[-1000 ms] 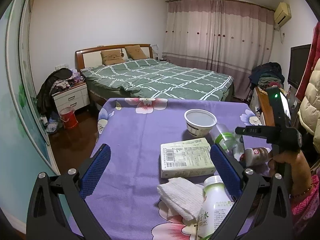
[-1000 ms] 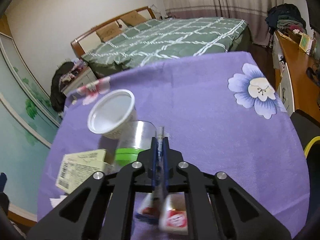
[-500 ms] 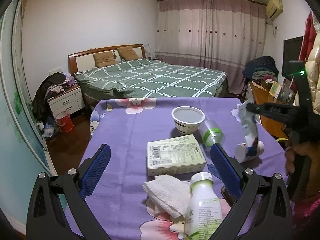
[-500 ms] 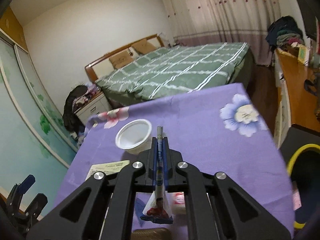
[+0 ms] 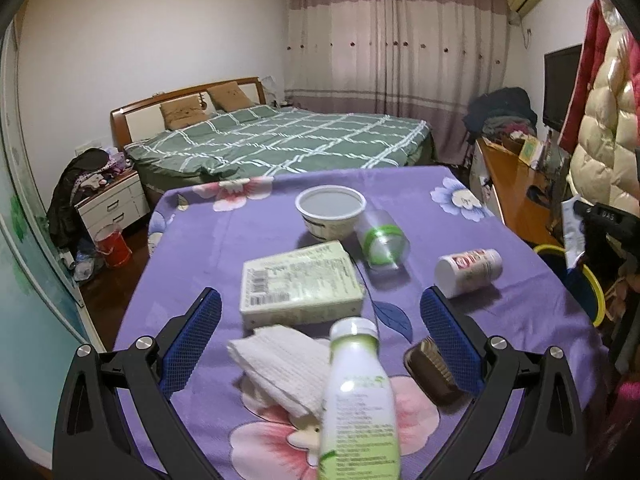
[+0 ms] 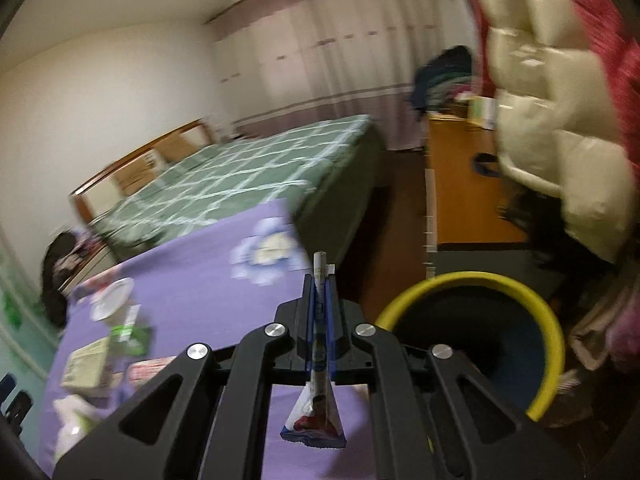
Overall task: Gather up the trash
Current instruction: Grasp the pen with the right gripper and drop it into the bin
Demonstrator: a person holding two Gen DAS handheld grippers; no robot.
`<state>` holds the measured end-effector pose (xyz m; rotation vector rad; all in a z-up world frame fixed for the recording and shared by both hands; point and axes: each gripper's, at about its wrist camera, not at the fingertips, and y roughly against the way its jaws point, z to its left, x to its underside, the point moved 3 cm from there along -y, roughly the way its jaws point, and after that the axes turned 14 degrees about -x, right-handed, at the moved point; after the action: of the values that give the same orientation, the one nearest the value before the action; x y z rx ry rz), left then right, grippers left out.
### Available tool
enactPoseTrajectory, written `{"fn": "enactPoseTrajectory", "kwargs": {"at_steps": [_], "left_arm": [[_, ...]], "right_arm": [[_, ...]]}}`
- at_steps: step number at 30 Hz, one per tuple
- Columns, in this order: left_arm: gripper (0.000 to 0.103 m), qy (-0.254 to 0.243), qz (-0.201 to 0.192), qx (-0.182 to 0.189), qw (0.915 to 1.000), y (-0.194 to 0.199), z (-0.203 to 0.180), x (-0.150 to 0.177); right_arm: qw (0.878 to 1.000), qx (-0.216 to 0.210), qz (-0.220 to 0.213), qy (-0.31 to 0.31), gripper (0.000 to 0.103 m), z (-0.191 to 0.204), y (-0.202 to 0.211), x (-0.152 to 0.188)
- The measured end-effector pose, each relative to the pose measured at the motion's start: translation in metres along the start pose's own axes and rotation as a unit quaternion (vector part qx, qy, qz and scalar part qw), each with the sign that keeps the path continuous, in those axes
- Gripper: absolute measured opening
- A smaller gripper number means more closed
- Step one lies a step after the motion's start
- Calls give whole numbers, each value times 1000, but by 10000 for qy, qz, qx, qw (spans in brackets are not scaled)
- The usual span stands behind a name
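Right gripper (image 6: pixel 320 276) pinches a flat wrapper (image 6: pixel 316 420) between pressed-together pads, held at the table edge (image 6: pixel 192 256) just beside the yellow-rimmed bin (image 6: pixel 548 320), not over it. Left gripper (image 5: pixel 320 320) spread wide, empty, above bottle (image 5: pixel 356 396), tissue (image 5: pixel 280 364) and box (image 5: pixel 300 280). Risks: letting go too soon drops the wrapper on the floor or table; the light wrapper may flutter off the rim; the left jaws could tip the upright bottle.
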<state>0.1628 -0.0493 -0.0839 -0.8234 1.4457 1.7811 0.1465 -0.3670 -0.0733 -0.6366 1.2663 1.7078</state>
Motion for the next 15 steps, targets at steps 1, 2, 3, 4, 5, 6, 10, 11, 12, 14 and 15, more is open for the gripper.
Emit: {"fn": "enactPoseTrajectory", "kwargs": {"at_steps": [1,2,3,4,5,6,10,11,12,14,15], "left_arm": [[98,-27,15,3,10000,0,-2,2],[98,-48,24,1,10000,1,-4,2],[98,-78,34,-13,10000,1,-6,3],[98,-93,40,-24,9999,2,-7,4],[98,-102,48,-36,9999,2,-8,4],[98,-113,67,-52,9999,2,-9,4],[98,-136,155,-8,9998,0,-13,6],[98,-148,172,-4,9997,0,-14,6],[98,-170,183,-10,9997,0,-15,6],[98,-200,191,-20,9996,-1,-17,7],[98,-212,194,-16,9996,-1,-18,7]], "right_arm": [[9998,162,-61,-58,5,-13,3,0],[9995,287,-102,-99,5,-23,5,0],[9990,400,-130,-139,5,-33,5,1],[9984,517,-153,-187,5,-44,6,1],[9978,603,-166,-229,6,-52,8,2],[9969,720,-172,-267,6,-62,7,3],[9941,1027,-79,-352,9,-87,-2,8],[9935,1076,-50,-375,12,-91,-5,9],[9930,1115,-26,-392,18,-94,-6,10],[9922,1179,-21,-407,26,-97,-9,14],[9922,1176,-21,-404,28,-98,-10,15]]}}
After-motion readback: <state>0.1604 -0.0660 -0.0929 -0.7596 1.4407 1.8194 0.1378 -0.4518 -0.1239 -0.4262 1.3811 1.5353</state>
